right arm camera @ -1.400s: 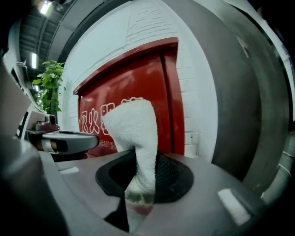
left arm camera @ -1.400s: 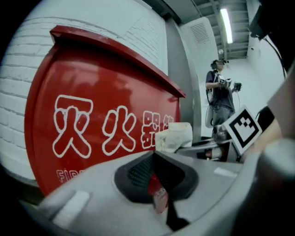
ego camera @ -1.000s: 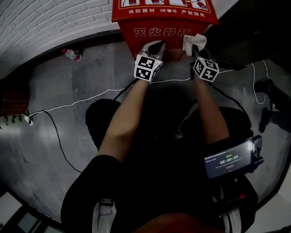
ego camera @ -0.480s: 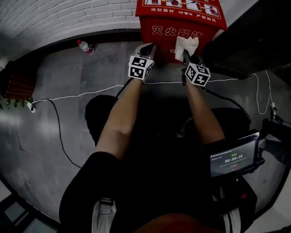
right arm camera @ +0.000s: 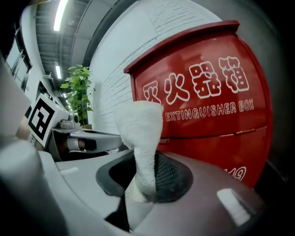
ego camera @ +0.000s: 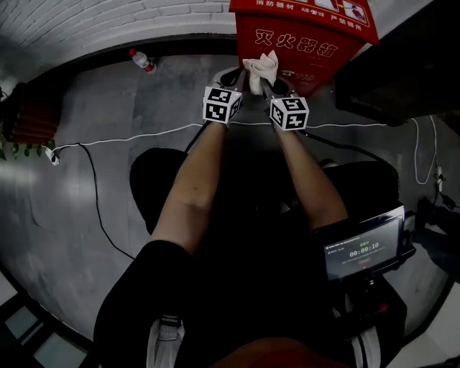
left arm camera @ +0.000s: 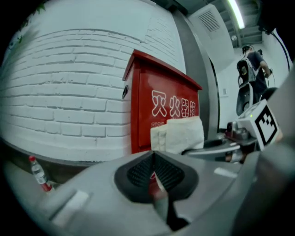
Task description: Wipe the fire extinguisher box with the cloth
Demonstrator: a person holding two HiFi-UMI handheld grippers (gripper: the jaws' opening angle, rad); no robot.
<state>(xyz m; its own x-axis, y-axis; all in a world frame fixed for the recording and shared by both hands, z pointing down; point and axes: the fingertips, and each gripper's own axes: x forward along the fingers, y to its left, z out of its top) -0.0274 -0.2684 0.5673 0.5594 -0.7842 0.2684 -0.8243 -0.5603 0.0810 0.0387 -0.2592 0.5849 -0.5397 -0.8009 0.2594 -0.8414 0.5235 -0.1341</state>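
The box (ego camera: 305,43) is standing against the wall (ego camera: 108,21), with the cloth (ego camera: 261,68) held just before its red front (contact unclear). Hard dragging risks pulling the cloth free, only its end being pinched. The right gripper (right arm camera: 143,184) is clamping it; the left gripper (left arm camera: 154,159) is sitting closed, empty.

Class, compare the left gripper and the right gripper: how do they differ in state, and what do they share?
The right gripper is shut on the white cloth; the left gripper is shut on nothing. The cloth stands up beyond the right gripper's tips; the left gripper's tips are bare. Both point at the red fire extinguisher box.
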